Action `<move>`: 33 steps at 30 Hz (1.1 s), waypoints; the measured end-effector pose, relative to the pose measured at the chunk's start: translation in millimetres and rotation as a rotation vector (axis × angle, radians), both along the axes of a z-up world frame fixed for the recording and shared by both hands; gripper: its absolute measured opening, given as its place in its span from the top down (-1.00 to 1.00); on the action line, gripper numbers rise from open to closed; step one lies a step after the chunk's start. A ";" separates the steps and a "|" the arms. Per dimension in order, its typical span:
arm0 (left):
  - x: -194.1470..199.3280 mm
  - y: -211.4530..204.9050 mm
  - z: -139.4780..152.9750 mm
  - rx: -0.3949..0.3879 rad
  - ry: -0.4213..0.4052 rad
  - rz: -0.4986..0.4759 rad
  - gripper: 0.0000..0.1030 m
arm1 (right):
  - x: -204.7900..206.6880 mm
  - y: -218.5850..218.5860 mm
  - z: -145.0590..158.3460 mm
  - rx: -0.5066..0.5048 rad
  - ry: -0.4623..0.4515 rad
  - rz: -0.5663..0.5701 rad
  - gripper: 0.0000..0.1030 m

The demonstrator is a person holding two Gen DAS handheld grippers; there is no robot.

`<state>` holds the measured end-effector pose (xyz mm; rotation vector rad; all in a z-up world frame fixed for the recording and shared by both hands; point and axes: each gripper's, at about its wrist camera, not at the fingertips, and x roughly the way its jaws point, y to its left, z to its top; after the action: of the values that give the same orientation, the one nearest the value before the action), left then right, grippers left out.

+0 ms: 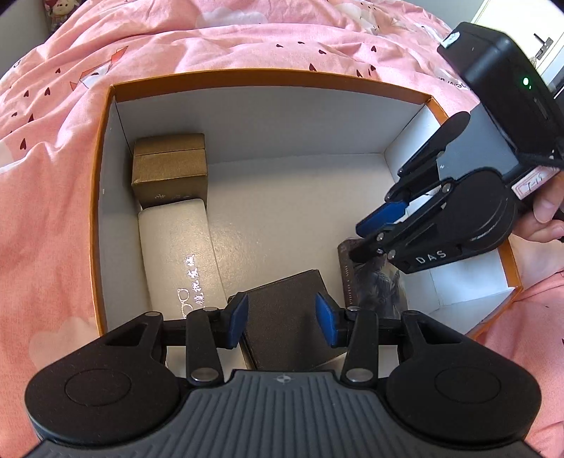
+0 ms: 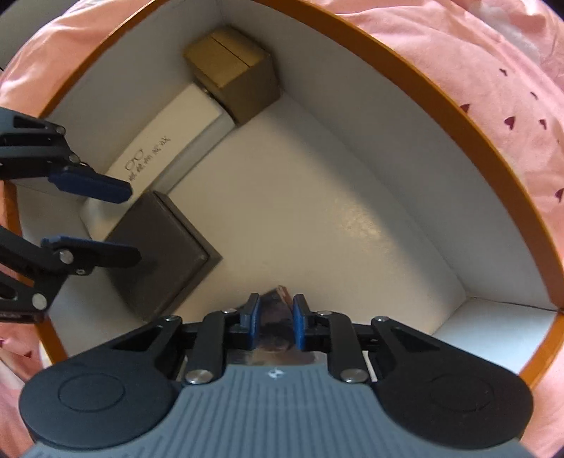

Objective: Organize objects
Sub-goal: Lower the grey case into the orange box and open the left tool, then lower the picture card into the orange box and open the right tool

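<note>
An orange-rimmed box [image 1: 268, 75] with white walls lies open on a pink bed. Inside along its left wall stand a gold box [image 1: 169, 169] and a white glasses case [image 1: 179, 253]. A dark brown square box [image 1: 289, 317] rests on the floor between the pads of my left gripper [image 1: 282, 319], which is open around it. My right gripper [image 1: 370, 236] hovers over a picture card [image 1: 377, 282] by the right wall. In the right wrist view the right gripper [image 2: 276, 319] is narrowly open with the card [image 2: 278, 296] between its pads. The brown box [image 2: 165, 246] also shows there.
Pink bedding with small hearts [image 1: 53, 176] surrounds the box on all sides. The box's middle floor [image 1: 289, 211] is bare white. A plush toy [image 1: 61, 8] sits at the far left top. A hand [image 1: 546, 211] holds the right gripper.
</note>
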<state>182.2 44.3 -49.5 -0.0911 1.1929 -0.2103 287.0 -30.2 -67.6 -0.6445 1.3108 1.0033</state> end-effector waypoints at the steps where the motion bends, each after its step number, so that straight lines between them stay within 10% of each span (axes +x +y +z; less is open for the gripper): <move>1: 0.1 0.2 -0.9 0.000 0.003 -0.004 0.02 | 1.1 -0.8 1.2 0.016 0.008 -0.006 0.56; 11: 3.0 0.4 -6.7 0.011 0.010 -0.063 0.08 | -7.6 -18.8 16.4 -0.052 -0.038 0.035 0.54; 20: 9.5 1.3 -13.0 0.015 0.034 -0.069 0.19 | -27.5 -22.7 1.6 -0.228 -0.170 0.324 0.54; 33: 15.7 4.7 -14.5 -0.001 0.029 -0.072 0.32 | -47.3 -12.4 -0.5 -0.114 -0.140 0.512 0.62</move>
<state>198.0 49.0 -64.0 -0.0522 1.2256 -0.2733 239.7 -42.5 -68.1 -1.1548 1.1055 1.2707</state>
